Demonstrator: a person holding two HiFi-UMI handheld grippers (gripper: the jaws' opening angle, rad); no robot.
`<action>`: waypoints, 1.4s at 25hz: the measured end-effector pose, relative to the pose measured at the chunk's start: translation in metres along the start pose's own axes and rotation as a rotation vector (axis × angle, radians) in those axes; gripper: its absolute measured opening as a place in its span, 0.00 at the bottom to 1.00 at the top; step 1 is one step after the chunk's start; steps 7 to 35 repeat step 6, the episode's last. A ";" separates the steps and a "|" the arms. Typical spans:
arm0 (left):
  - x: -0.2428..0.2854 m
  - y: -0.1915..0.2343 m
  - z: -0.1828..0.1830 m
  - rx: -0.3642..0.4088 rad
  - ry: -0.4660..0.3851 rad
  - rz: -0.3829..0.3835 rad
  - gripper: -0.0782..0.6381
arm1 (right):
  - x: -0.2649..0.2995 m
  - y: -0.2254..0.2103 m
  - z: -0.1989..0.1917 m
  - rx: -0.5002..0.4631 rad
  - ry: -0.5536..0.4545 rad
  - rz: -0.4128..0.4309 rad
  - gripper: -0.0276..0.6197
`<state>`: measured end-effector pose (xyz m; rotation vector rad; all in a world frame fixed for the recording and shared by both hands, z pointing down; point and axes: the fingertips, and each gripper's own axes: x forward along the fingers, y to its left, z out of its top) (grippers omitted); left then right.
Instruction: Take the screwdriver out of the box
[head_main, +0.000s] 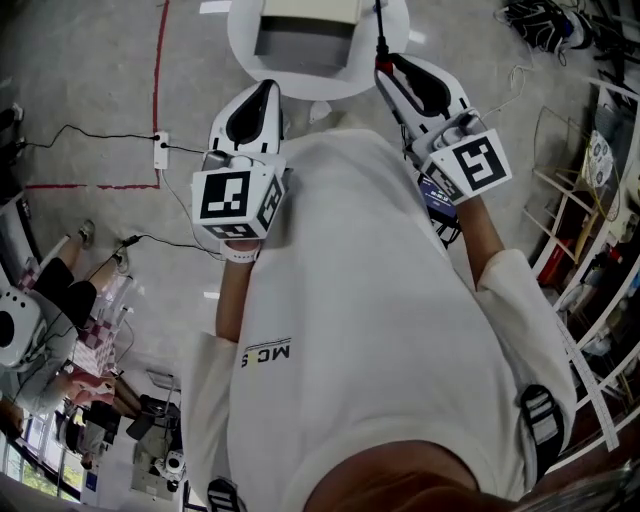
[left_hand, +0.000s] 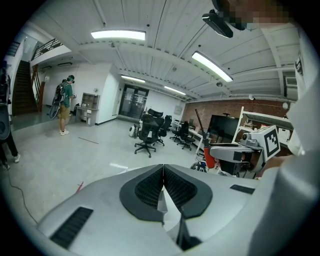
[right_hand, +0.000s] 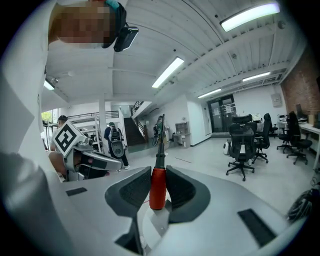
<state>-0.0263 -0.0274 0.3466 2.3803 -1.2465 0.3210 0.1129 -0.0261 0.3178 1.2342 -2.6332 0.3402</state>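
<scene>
My right gripper (right_hand: 158, 172) is shut on the screwdriver (right_hand: 158, 189), whose red handle sits between the pads while its dark shaft points away from the jaws. In the head view the right gripper (head_main: 386, 66) is held near my chest, and the screwdriver (head_main: 379, 30) reaches over the round white table (head_main: 240, 45). The open box (head_main: 305, 35) stands on that table, apart from the screwdriver. My left gripper (head_main: 268, 88) is raised beside it. In its own view the left gripper (left_hand: 163, 170) is shut with nothing between the pads.
A red line (head_main: 157, 70) and a power strip with cable (head_main: 160, 148) lie on the floor at the left. Metal shelving (head_main: 590, 200) stands at the right. Office chairs (left_hand: 148, 131) and people (left_hand: 64, 104) are far off in the room.
</scene>
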 end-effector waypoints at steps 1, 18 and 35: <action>-0.001 0.000 0.000 -0.003 -0.002 0.004 0.13 | 0.000 0.000 -0.001 0.000 0.001 0.002 0.27; -0.004 -0.003 -0.005 -0.027 -0.003 0.021 0.13 | -0.007 -0.003 -0.007 0.017 0.009 -0.005 0.27; -0.004 -0.003 -0.005 -0.027 -0.003 0.021 0.13 | -0.007 -0.003 -0.007 0.017 0.009 -0.005 0.27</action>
